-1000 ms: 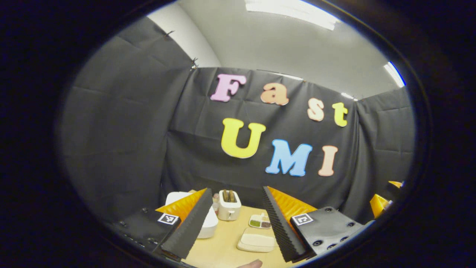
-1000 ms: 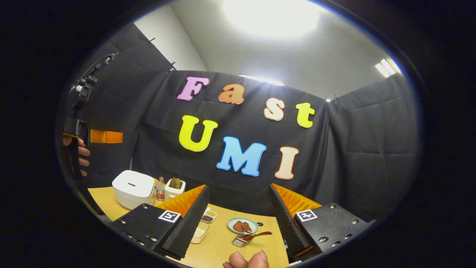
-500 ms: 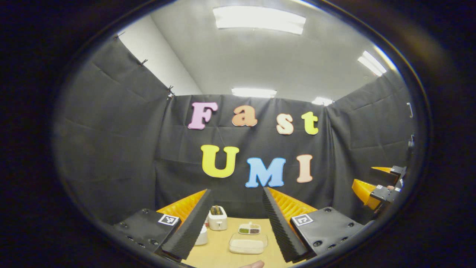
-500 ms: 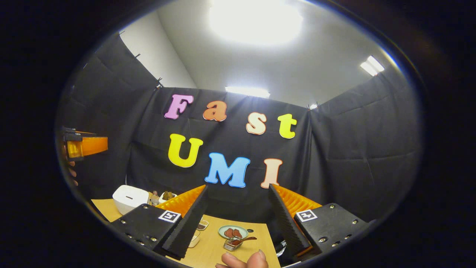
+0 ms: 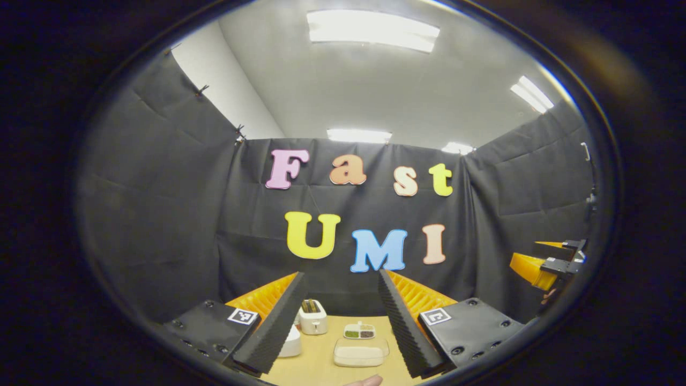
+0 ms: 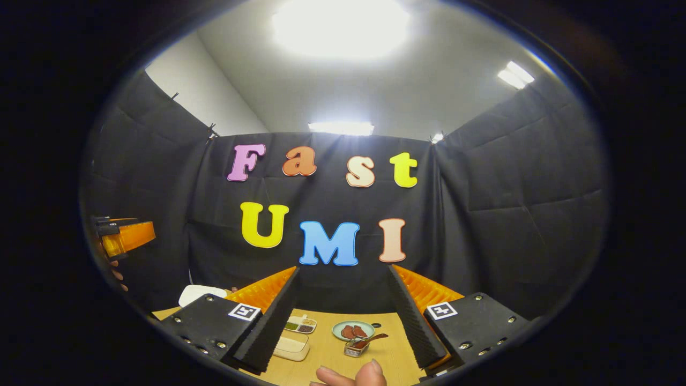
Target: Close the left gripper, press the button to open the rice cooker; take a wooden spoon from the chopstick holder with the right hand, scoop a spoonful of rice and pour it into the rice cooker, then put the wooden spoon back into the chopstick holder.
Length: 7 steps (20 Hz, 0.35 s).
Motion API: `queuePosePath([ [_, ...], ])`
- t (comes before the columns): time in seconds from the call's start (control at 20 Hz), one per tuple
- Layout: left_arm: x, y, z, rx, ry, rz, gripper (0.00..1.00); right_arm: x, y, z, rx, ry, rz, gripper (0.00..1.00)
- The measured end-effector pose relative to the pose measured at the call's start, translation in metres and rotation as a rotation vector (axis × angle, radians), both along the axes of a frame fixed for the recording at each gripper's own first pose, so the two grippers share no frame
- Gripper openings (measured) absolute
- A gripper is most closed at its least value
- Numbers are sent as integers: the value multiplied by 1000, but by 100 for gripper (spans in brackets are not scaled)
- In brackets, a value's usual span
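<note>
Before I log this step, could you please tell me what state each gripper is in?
Left gripper: open, holding nothing.
Right gripper: open, holding nothing.

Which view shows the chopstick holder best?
The left gripper view: the chopstick holder stands whole between the open fingers, brown handles sticking up. In the right gripper view I cannot make it out beside the rice cooker.

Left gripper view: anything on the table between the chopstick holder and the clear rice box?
Nothing directly between. Bare tabletop separates the chopstick holder from the rice box; a small divided dish sits just behind the box, off to the right.
</note>
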<state>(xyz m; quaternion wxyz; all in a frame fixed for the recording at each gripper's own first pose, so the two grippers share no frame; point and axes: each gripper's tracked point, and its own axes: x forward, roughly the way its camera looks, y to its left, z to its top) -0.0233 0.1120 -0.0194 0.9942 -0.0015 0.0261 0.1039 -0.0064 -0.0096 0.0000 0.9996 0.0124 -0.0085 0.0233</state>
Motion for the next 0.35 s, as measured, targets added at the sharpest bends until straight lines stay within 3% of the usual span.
queuePosePath([
  [0.35, 1, 5, -2, 1, -11, -25, 89, -1, 8, -4, 22, 31, -6, 97],
])
